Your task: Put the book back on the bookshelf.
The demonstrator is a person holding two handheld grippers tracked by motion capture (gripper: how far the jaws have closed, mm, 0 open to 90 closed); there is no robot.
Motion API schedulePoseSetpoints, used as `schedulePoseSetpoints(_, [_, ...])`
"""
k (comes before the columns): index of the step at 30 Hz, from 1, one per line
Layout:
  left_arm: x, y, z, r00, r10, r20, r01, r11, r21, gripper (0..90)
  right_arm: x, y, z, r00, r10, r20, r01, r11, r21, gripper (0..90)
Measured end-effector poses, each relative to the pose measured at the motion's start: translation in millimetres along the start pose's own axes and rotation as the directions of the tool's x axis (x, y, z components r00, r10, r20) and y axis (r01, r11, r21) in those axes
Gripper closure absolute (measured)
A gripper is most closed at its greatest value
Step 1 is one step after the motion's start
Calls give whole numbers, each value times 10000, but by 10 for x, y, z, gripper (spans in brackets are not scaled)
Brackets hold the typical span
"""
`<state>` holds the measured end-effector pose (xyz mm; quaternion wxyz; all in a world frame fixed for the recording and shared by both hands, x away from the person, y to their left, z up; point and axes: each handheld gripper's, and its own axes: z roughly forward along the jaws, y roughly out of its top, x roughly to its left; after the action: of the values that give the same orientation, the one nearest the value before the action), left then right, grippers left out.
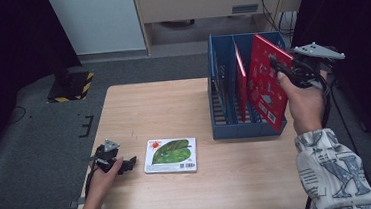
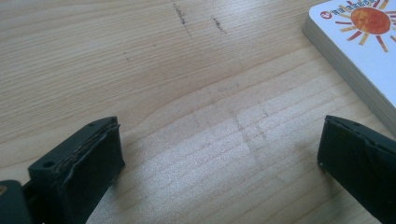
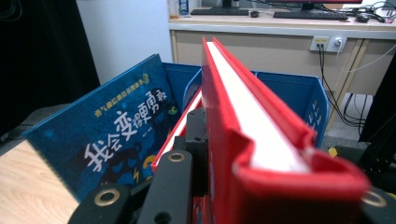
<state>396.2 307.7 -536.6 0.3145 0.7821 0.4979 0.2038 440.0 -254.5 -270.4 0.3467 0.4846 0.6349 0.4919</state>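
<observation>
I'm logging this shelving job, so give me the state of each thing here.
Large red book: upright, clamped by right gripper, at blue plastic rack.
Dark blue book: leaning in rack.
Flat leaf-cover book: lying on wooden table.
Left gripper: open, holding nothing.

Open bench (image 1: 173, 105) is left at twelve o'clock of the flat book (image 1: 170, 156); passage at three o'clock is blocked by the blue rack (image 1: 248, 128) and its upright books.
</observation>
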Motion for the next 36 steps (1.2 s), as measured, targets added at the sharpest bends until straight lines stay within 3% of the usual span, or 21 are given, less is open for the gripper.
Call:
schedulePoseSetpoints(10, [-1,1,1,10000,-3,-1,3,10000,-1,0,49,11,173,9992,-15,409,24,9997,-239,793])
schedulePoseSetpoints(16, [-1,1,1,10000,-3,-1,3,10000,-2,0,51,6,255,9986,162,501,-152,9997,-210,793])
schedulePoseSetpoints(36, [-5,5,9,10000,-46,3,46,10000,-47,0,85,72,516,9978,128,645,-118,9998,-163,793])
